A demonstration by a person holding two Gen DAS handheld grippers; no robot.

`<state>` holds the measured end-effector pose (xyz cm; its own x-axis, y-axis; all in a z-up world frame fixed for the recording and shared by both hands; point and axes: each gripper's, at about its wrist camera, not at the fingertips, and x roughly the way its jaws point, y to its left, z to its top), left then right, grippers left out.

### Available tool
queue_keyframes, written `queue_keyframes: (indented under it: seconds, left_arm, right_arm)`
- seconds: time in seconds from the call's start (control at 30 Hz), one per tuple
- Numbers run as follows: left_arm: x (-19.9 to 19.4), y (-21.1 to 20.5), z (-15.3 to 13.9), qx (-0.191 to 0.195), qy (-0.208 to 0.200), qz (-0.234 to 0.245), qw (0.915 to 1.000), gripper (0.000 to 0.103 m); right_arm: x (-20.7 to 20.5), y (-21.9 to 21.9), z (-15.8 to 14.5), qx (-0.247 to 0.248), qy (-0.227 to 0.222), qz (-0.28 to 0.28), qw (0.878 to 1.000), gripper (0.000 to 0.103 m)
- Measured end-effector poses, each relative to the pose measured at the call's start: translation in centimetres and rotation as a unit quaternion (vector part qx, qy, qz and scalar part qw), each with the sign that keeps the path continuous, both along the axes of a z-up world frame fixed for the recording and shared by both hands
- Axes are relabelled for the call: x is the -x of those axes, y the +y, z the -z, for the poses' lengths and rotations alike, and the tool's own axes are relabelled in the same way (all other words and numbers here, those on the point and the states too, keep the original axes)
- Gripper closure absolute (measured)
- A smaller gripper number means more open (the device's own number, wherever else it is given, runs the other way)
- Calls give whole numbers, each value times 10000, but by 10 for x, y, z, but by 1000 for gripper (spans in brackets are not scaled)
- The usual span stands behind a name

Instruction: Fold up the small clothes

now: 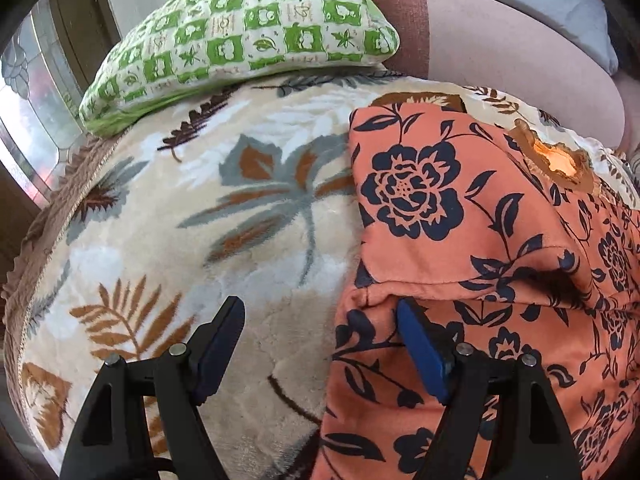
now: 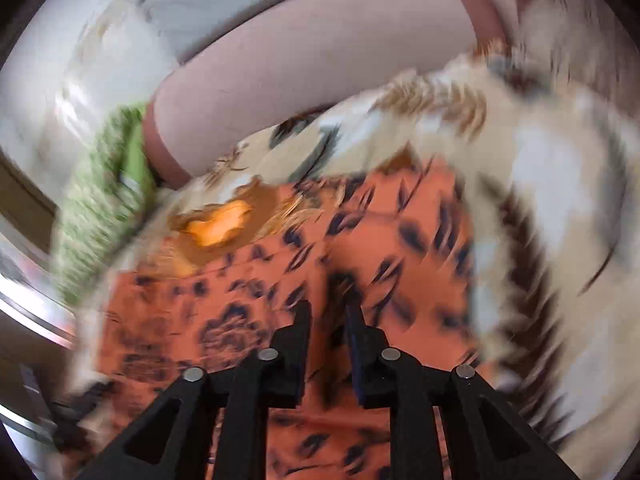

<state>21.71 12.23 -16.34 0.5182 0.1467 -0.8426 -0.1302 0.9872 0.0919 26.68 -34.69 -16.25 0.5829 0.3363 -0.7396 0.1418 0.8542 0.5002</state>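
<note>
The orange floral garment (image 1: pixel 460 220) lies spread on a leaf-patterned blanket (image 1: pixel 180 208), ahead and to the right of the left hand-held gripper (image 1: pixel 320 344). That gripper is released, its jaws standing wide apart: one blue-padded finger sits over bare blanket, the other at a raised fold edge of the cloth, so the garment's left border lies between them. I judge this stance is meant to straddle the hem before closing on it, since a thin fabric edge is easiest to catch where it already stands up in a ridge.

The right hand-held gripper (image 2: pixel 326 312) hangs directly over the garment (image 2: pixel 360 240), jaws drawn near each other with a narrow gap. No cloth is clearly pinched there, and the heavy blur leaves me unable to tell whether it grasps anything.

The left wrist view is sharp and shows what the other cannot: the fold ridge, the dark blue flower print, and a green checked pillow (image 1: pixel 240 36) well beyond the gripper. The right wrist view, smeared by motion, adds only that the garment reaches under that gripper, with an orange-and-brown patch (image 2: pixel 218 222) ahead and to its left. A pale bolster with a brown band (image 1: pixel 500 40) lies at the far side in both views.
</note>
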Motion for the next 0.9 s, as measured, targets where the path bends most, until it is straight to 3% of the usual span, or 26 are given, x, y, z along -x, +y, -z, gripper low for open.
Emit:
queue_keyframes:
  seconds: [0.07, 0.17, 0.23, 0.27, 0.3, 0.37, 0.5, 0.57, 0.67, 0.7, 0.77, 0.83, 0.9]
  left_arm:
    - [1, 4, -3, 45, -47, -9, 10000, 24]
    - [2, 7, -8, 65, -160, -12, 9998, 24]
    - [0, 8, -9, 92, -173, -48, 9998, 24]
    - [-2, 9, -9, 116, -161, -57, 9998, 24]
    - [-2, 10, -9, 131, -157, -56, 9998, 24]
    - [-2, 11, -10, 96, -204, -30, 9997, 24]
    - [-5, 17, -10, 5, -262, -42, 9996, 24]
    - [-7, 20, -11, 145, -301, -123, 9994, 24]
    - [-10, 12, -14, 387, -316, -81, 9987, 24]
    - [-10, 7, -17, 424, -360, 1, 9985, 24]
    - [-13, -8, -24, 302, -483, 263, 9980, 24]
    - [-23, -23, -24, -102, -463, 432, 9979, 24]
    - [-39, -30, -7, -523, -31, 442, 9976, 24]
  right_arm:
    - [2, -1, -6, -330, -178, 88, 9993, 13]
    - [-19, 15, -6, -219, 5, -147, 9997, 12]
    - [-36, 32, 13, -200, 516, -478, 9973, 15]
    - [-43, 38, 24, -59, 757, -589, 9954, 32]
    - [-49, 46, 36, 166, 1023, -729, 9919, 75]
    - [-50, 54, 31, 332, 958, -893, 9908, 93]
    - [-34, 71, -30, 1623, -60, -948, 9822, 94]
    - [-38, 65, -38, 1974, -174, -777, 9771, 94]
    - [-54, 53, 3, 1602, 575, -920, 9811, 87]
    - [-54, 51, 9, 1610, 614, -905, 9809, 83]
    - [-44, 42, 10, 1737, 421, -580, 9822, 73]
    - [-34, 25, -3, 1455, 155, -24, 9892, 66]
    - [-28, 21, -25, 1227, -256, 123, 9920, 55]
